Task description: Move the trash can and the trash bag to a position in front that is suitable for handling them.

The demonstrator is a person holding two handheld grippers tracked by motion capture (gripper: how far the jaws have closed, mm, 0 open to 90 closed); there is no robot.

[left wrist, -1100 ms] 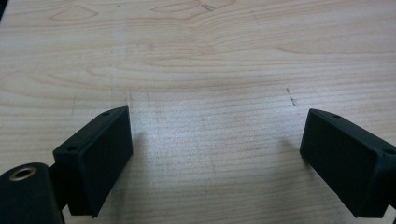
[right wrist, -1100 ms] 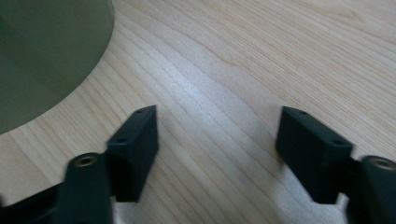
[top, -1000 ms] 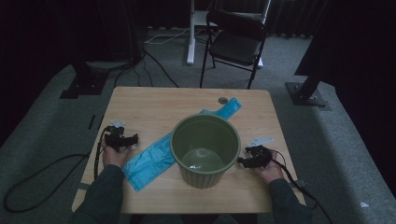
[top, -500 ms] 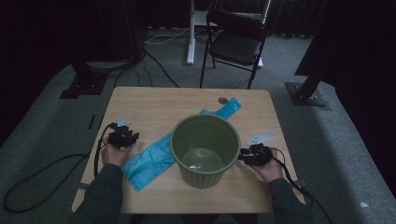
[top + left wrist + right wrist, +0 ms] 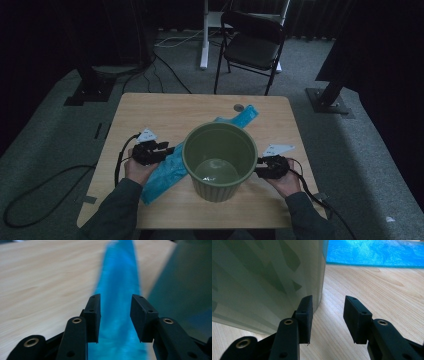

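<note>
tabletop (image 5: 150, 107), pale wood, square-ish, person's forearms in from the near edge.

green bin (image 5: 220, 159) stands upright near the middle, slightly toward the near side. thin plastic by the look of it, so probably light and stiff enough to hold shape, but smooth-walled and tapered: likely slippery to a side pinch. rim looks like the surer hold.

blue plastic bag (image 5: 167, 172) lies flat, folded into a long strip, running from near-left to far-right and passing under or behind the bin; its far end (image 5: 245, 116) shows beyond the rim. soft, limp, light; would take a pinch at a free edge or end. the bin seems to sit on its middle, which may pin it.

left tongs (image 5: 167, 148) just left of the bin, above the bag; jaws released, having just opened a little, bag visible between them (image 5: 116, 315) but not pinched.

right tongs (image 5: 258, 171) at the bin's right wall; jaws apart, just opening, nothing clamped, bin wall (image 5: 262, 277) just beside one jaw.

small round grommet (image 5: 239, 107) at the far edge. folding chair (image 5: 252, 45) beyond the tabletop, clear of the work.
</note>
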